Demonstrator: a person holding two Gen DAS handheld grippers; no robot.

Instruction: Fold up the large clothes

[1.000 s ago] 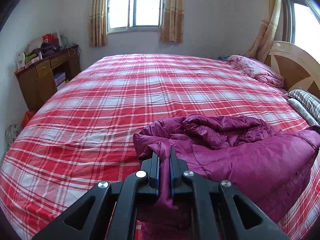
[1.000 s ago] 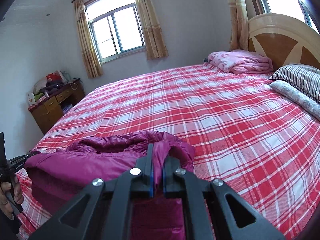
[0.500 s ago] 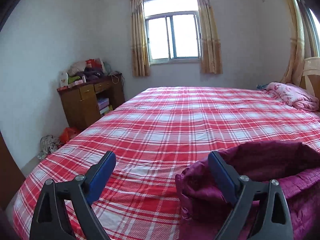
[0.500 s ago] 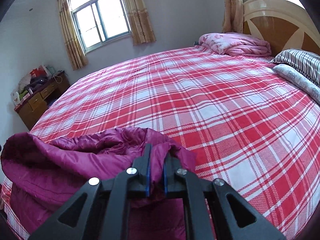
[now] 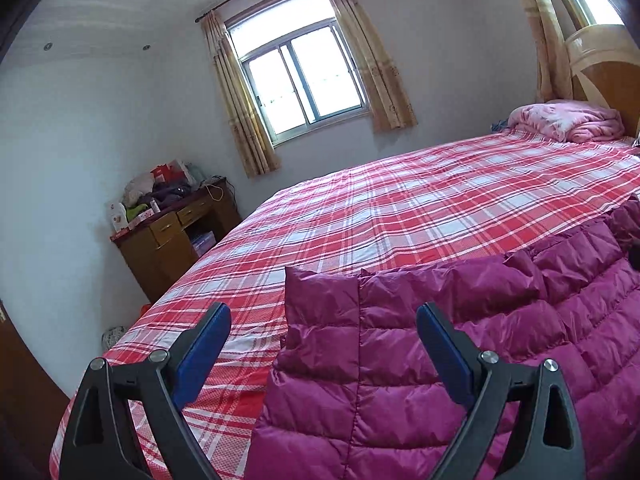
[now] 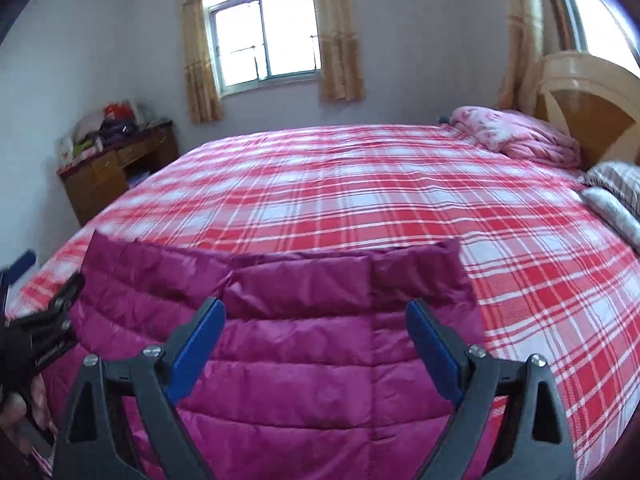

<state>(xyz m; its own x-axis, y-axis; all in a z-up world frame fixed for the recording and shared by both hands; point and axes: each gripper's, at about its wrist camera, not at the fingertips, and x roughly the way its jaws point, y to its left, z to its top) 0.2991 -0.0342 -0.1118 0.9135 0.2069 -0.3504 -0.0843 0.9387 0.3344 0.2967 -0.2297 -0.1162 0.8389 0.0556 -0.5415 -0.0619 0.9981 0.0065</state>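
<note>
A magenta quilted down jacket (image 5: 460,344) lies folded and flat on the near edge of the bed with the red plaid sheet (image 5: 400,208). My left gripper (image 5: 324,320) is open and empty, above the jacket's left edge. In the right wrist view the jacket (image 6: 304,344) fills the near foreground. My right gripper (image 6: 316,318) is open and empty above its middle. The left gripper (image 6: 36,344) and the hand that holds it show at the left edge of that view.
A folded pink quilt (image 6: 516,136) and striped pillows (image 6: 616,184) lie by the wooden headboard (image 6: 588,108) on the right. A cluttered wooden desk (image 5: 172,236) stands against the left wall beside the bed. A curtained window (image 5: 300,80) is on the far wall.
Both grippers held the bunched jacket a second ago. The left one opened first, then the right. The jacket now lies spread flat, and both grippers have drawn back above it.
</note>
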